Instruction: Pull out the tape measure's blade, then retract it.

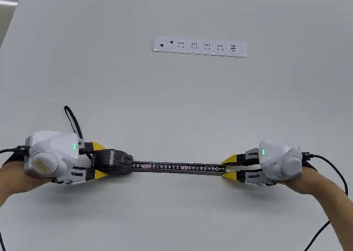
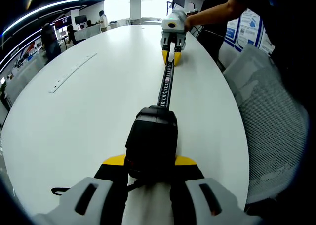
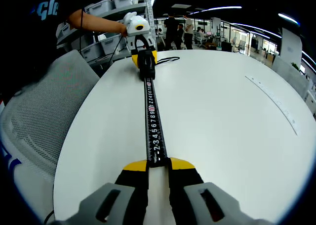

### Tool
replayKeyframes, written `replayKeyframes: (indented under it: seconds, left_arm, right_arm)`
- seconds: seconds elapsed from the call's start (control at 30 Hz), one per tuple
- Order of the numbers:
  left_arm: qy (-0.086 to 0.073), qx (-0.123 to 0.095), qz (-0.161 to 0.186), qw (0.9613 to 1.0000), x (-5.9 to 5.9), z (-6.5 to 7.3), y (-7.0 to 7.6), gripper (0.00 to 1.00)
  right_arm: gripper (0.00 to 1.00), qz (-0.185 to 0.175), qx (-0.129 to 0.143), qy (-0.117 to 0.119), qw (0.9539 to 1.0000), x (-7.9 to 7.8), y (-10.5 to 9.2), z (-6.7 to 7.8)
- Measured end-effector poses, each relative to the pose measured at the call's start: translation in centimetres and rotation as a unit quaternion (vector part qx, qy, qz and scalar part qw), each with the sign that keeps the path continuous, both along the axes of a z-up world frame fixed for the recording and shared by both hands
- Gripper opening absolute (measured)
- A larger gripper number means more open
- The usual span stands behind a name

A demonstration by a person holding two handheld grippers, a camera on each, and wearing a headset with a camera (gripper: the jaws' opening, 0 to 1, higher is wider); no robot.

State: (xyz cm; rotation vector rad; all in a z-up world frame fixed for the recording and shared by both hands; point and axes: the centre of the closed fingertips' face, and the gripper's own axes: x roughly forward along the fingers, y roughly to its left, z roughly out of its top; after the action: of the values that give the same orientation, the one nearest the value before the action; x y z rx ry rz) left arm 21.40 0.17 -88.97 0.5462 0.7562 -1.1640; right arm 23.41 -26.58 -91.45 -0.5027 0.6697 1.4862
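Note:
The black tape measure case (image 1: 113, 160) lies on the white table between the yellow-tipped jaws of my left gripper (image 1: 100, 160), which is shut on it. In the left gripper view the case (image 2: 152, 141) sits right at that gripper (image 2: 149, 160). The dark blade (image 1: 177, 167) with white numbers runs out flat along the table to my right gripper (image 1: 230, 167), which is shut on its end. In the right gripper view the blade (image 3: 152, 123) stretches from my right gripper (image 3: 158, 163) to the far case (image 3: 146, 62). The blade (image 2: 166, 86) also reaches the far right gripper (image 2: 171, 57).
A white power strip (image 1: 198, 46) lies flat toward the back of the table. The case's black wrist loop (image 1: 71, 120) trails behind the left gripper. Mesh chairs (image 2: 276, 131) stand at the table's edge, and shelves with bins (image 3: 106, 10) are beyond.

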Motion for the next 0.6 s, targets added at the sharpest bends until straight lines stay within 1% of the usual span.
replayKeyframes:
  seconds: [0.03, 0.07, 0.1, 0.13, 0.2, 0.3, 0.43, 0.5, 0.6]
  left_arm:
    - [0.0, 0.0, 0.0, 1.0, 0.0, 0.0, 0.0, 0.29]
    - [0.0, 0.0, 0.001, 1.0, 0.0, 0.0, 0.0, 0.29]
    - [0.001, 0.0, 0.002, 1.0, 0.0, 0.0, 0.0, 0.29]
    - [0.001, 0.0, 0.002, 1.0, 0.0, 0.0, 0.0, 0.29]
    - [0.001, 0.0, 0.002, 1.0, 0.0, -0.1, 0.0, 0.29]
    - [0.001, 0.0, 0.002, 1.0, 0.0, -0.1, 0.0, 0.29]
    - [0.0, -0.001, 0.006, 1.0, 0.0, -0.1, 0.0, 0.29]
    - [-0.002, -0.001, 0.007, 1.0, 0.0, -0.2, 0.0, 0.3]
    - [-0.007, -0.001, 0.007, 1.0, 0.1, -0.2, -0.1, 0.3]
  right_arm:
    - [0.14, 0.0, 0.0, -0.001, 1.0, 0.0, 0.0, 0.0]
    - [0.15, -0.005, 0.007, 0.003, 1.0, 0.0, 0.2, 0.1]
    - [0.16, -0.015, 0.003, 0.012, 0.9998, 0.1, 0.2, 0.1]
    - [0.16, -0.01, 0.003, 0.002, 0.9999, 0.2, 0.1, 0.1]
    - [0.16, -0.014, 0.003, 0.004, 0.9999, 0.2, 0.1, 0.1]
    - [0.19, -0.016, -0.002, -0.001, 0.9999, 0.3, -0.2, 0.1]
    - [0.23, -0.021, -0.002, -0.001, 0.9998, 0.2, -0.6, 0.1]
    - [0.24, -0.027, 0.0, 0.001, 0.9996, 0.1, -0.8, 0.2]
    - [0.27, -0.029, -0.002, -0.002, 0.9996, 0.0, -0.9, 0.2]
